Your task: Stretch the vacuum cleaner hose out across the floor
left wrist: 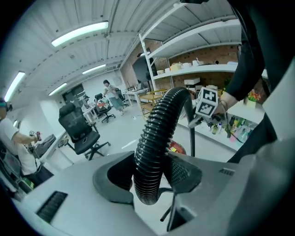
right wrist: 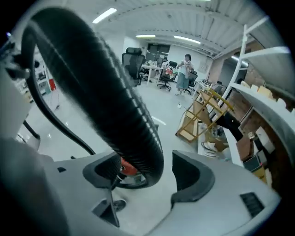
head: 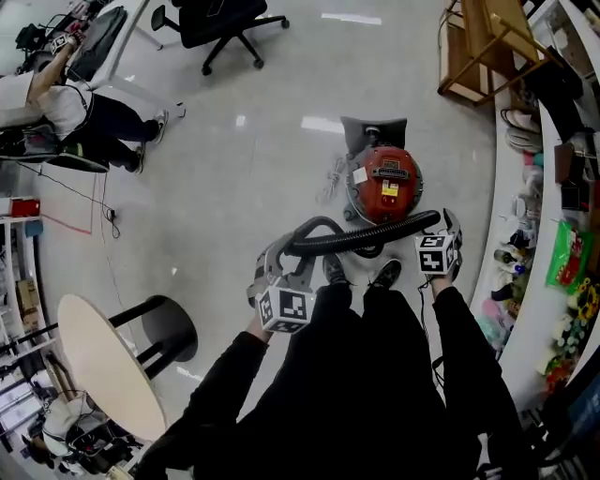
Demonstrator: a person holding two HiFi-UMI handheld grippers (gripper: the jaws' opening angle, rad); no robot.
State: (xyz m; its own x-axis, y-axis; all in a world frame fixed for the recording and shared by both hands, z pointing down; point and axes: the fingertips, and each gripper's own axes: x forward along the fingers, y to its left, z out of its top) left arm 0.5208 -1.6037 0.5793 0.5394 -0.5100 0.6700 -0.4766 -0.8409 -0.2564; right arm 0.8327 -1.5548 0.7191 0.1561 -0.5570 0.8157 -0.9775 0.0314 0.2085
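Note:
The red canister vacuum cleaner (head: 386, 183) stands on the floor just ahead of the person's feet. Its black ribbed hose (head: 361, 234) runs level above it between both grippers. My left gripper (head: 274, 264) is shut on the hose (left wrist: 159, 133), whose ribs are pressed between both pads in the left gripper view, where the left gripper (left wrist: 150, 173) fills the foreground. My right gripper (head: 450, 223) is at the hose's other end. In the right gripper view the hose (right wrist: 106, 97) passes between the jaws of the right gripper (right wrist: 147, 173), lying by the left pad with a gap to the right one.
A white cord (head: 333, 178) lies left of the vacuum. A round table (head: 103, 361) with a black stool (head: 164, 328) stands at the lower left. An office chair (head: 225, 23), a wooden rack (head: 483, 47) and a stocked white shelf (head: 534, 234) ring the floor. A person (head: 84, 112) sits far left.

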